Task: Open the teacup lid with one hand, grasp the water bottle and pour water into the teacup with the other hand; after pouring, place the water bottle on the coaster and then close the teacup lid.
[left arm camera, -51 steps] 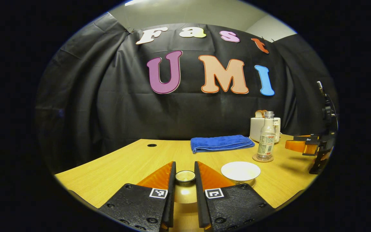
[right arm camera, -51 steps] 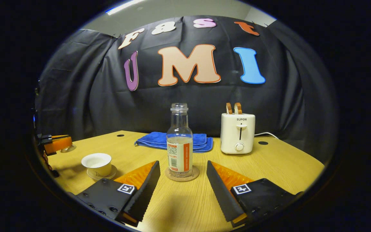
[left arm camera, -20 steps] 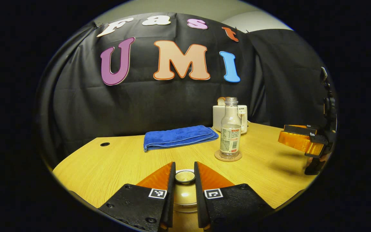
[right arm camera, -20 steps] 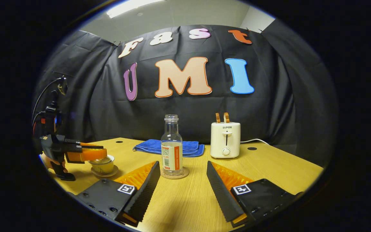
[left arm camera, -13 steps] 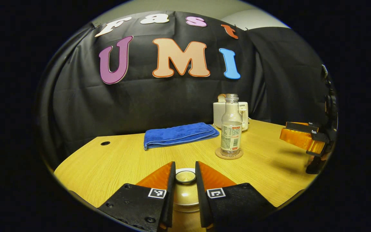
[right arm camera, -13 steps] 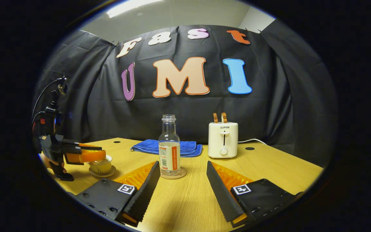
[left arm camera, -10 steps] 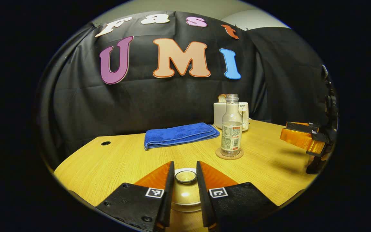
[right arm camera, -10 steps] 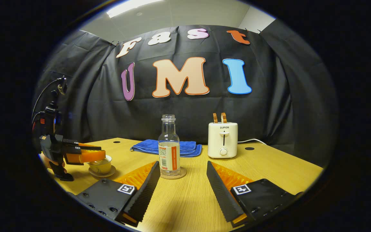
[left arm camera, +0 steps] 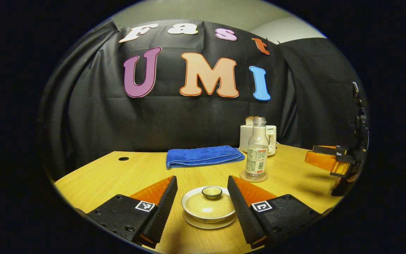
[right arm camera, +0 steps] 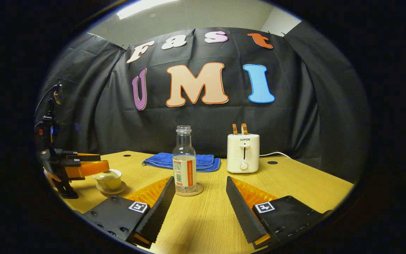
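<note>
Here, one lidded teacup (left arm camera: 209,206), one water bottle (left arm camera: 257,149), one coaster (left arm camera: 254,176)

On the table (right arm camera: 294,183) stand one bottle (right arm camera: 184,160) on one coaster (right arm camera: 198,191), one teacup (right arm camera: 108,181) with one lid (left arm camera: 208,204) on one saucer (right arm camera: 110,191), one folded blue towel (left arm camera: 203,156) and one toaster (right arm camera: 243,153) holding two slices of bread (right arm camera: 239,128).

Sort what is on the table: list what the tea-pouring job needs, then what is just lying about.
Needed:
teacup with lid on
saucer under it
water bottle, standing on the coaster

Lying about:
blue towel, folded
toaster with bread in its slots
</note>
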Available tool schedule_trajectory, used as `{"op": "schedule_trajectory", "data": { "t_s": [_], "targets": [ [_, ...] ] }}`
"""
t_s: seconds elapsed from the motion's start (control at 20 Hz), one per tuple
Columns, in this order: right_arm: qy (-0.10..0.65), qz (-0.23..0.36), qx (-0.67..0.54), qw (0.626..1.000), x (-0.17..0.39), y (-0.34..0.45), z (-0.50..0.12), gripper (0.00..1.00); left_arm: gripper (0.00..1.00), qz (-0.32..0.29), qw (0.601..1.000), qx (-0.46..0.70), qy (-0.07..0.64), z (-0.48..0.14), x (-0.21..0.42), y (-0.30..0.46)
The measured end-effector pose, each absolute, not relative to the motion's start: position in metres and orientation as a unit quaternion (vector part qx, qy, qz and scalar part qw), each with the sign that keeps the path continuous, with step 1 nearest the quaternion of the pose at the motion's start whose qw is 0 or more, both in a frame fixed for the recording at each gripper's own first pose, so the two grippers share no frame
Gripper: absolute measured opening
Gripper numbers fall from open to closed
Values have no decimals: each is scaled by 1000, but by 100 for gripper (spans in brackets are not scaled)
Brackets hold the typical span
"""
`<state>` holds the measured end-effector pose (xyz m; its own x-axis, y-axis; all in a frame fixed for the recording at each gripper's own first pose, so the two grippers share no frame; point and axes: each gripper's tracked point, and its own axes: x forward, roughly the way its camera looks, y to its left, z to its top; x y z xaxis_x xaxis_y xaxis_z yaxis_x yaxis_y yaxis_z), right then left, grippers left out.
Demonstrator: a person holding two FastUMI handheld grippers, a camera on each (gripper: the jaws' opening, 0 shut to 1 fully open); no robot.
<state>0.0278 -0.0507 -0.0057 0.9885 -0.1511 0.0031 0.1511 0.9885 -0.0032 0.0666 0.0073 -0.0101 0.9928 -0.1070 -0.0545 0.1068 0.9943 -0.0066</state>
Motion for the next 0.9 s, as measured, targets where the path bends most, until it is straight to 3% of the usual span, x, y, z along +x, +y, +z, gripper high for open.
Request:
{"op": "schedule_trajectory", "data": {
  "t_s": [0.4, 0.9],
  "targets": [
    [-2, -76, -2, 997, 29, -51, -6, 94, 86, 21, 1000, 0, 6, -3, 34, 54],
    [-2, -80, -2, 997, 23, -55, -4, 94, 92, 64, 998, 2, 7, -4, 24, 75]
  ]
}}
